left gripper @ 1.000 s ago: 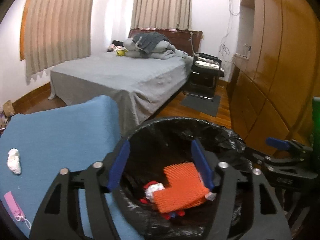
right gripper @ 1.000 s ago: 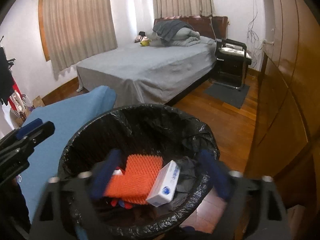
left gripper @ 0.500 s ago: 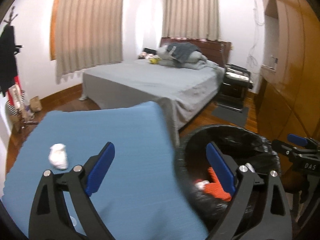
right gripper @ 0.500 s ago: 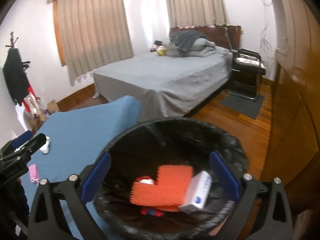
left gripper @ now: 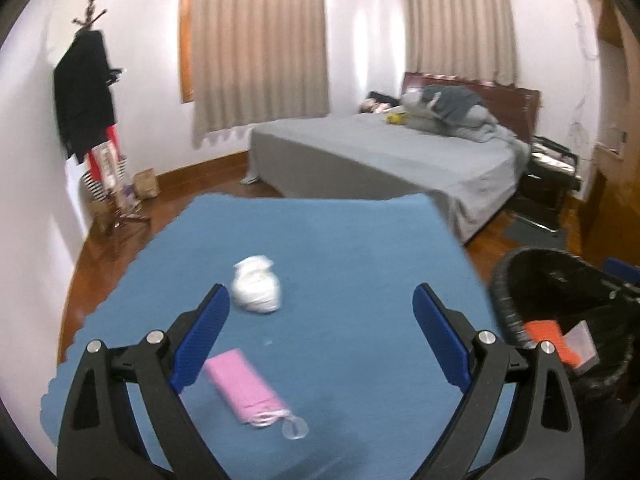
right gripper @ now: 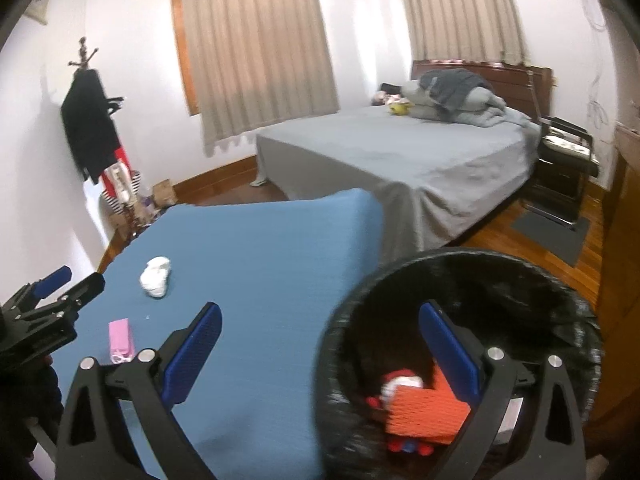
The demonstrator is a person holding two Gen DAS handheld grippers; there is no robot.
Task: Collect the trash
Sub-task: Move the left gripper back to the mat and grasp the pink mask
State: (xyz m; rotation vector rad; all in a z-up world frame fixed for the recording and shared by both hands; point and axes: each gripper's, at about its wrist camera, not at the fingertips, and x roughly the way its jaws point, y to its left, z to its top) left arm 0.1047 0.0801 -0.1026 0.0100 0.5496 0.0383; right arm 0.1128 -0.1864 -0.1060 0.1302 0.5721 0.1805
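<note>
Your table (left gripper: 360, 240), w/ blue cover, fills the middle of the left wrist view; behind it, upper right, a bed (left gripper: 380, 152) w/ grey sheet, and at far left a coat rack (left gripper: 90, 92) hung w/ dark clothes. On the table: a white crumpled wad (left gripper: 258, 290) just above centre-left, and a pink packet (left gripper: 244, 390) lower down w/ a thin white loop at its end, near your left finger but apart from it. Black-lined trash bin (right gripper: 460, 344) sits off the table's right edge; in the right wrist view it takes the lower right, holding an orange mesh piece (right gripper: 426, 408) and a red-and-white item beside it, blurred, can't tell what. In the left view the bin is cut off at the right edge and partly behind your own frame. Left gripper (left gripper: 322, 340): fingers have just been opening, now spread wide, nothing between them, hovering over bare cloth betw. wad and packet. Right gripper (right gripper: 320, 354): fingers wide apart too, empty, one over the table edge, the other over the bin mouth.
</note>
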